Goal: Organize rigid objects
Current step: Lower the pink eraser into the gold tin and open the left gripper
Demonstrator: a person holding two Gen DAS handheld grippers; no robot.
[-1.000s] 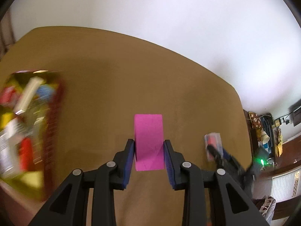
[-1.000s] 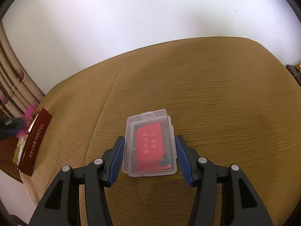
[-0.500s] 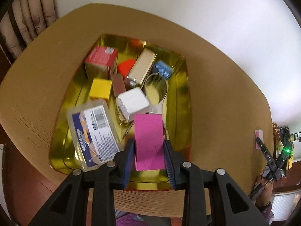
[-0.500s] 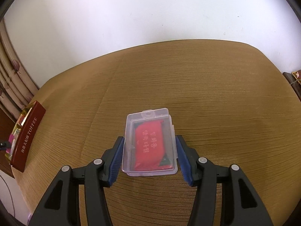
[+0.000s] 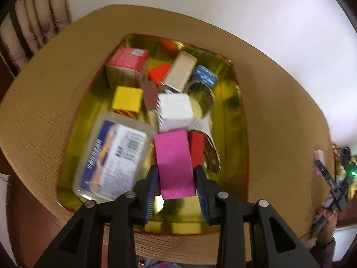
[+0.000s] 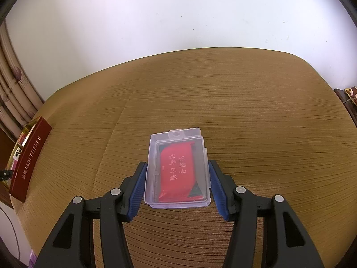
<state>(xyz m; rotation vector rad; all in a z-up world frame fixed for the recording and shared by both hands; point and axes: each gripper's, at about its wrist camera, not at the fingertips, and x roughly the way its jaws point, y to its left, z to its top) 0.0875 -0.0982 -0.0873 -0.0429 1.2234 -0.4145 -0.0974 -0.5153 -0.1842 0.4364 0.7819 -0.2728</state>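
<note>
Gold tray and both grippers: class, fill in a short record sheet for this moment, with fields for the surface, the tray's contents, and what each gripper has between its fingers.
surface: brown table
container: gold tray, red outside
tray contents: red-topped box, yellow block, white cube, labelled clear case, blue cap
left gripper: over the tray, jaws opening, pink block between them
right gripper: clear plastic box with red packet, between its fingers
</note>
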